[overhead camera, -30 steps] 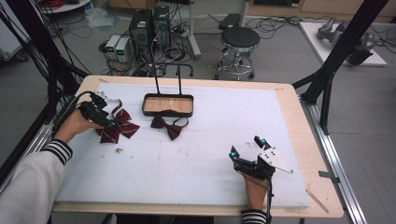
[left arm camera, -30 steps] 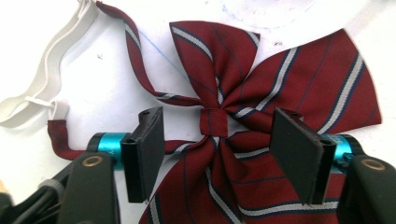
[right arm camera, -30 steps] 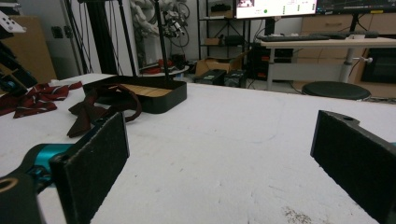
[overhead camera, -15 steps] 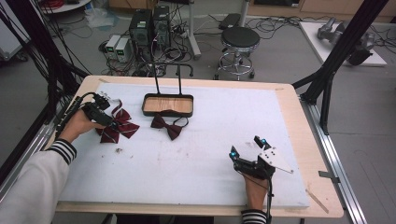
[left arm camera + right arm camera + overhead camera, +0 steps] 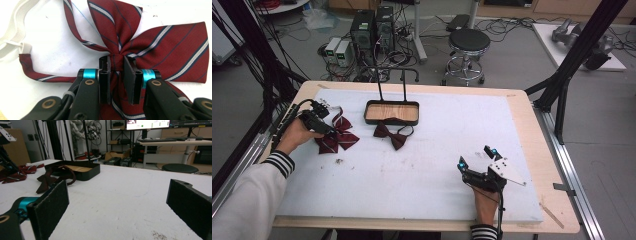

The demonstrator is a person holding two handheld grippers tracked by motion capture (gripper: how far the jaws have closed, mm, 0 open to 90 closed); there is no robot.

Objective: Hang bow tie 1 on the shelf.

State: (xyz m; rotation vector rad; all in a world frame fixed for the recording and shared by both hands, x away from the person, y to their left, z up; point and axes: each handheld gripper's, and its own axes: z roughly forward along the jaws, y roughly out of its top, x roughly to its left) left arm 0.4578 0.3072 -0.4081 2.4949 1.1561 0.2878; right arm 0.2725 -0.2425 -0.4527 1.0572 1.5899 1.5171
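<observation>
A dark red striped bow tie (image 5: 343, 140) (image 5: 160, 52) with a white elastic strap (image 5: 13, 35) lies on the white mat at the left. My left gripper (image 5: 328, 131) (image 5: 117, 63) has just been closing and is shut on the tie's centre knot, with both pads pressing it. A plain dark red bow tie (image 5: 391, 136) (image 5: 47, 181) lies just in front of a black tray (image 5: 392, 120) (image 5: 86, 173) with a wooden bottom and two upright rods. My right gripper (image 5: 474, 157) (image 5: 117, 202) rests on the mat at the front right, open and holding nothing.
The white mat (image 5: 452, 135) covers a wooden table (image 5: 539, 150). Beyond the far edge stand a black stool (image 5: 468, 45) and computer boxes (image 5: 371, 27). Black frame posts (image 5: 579, 47) rise at the right and left sides.
The left gripper's jaws have drawn together over the striped bow tie's knot. Both hands stay where they were, and the right gripper has not changed.
</observation>
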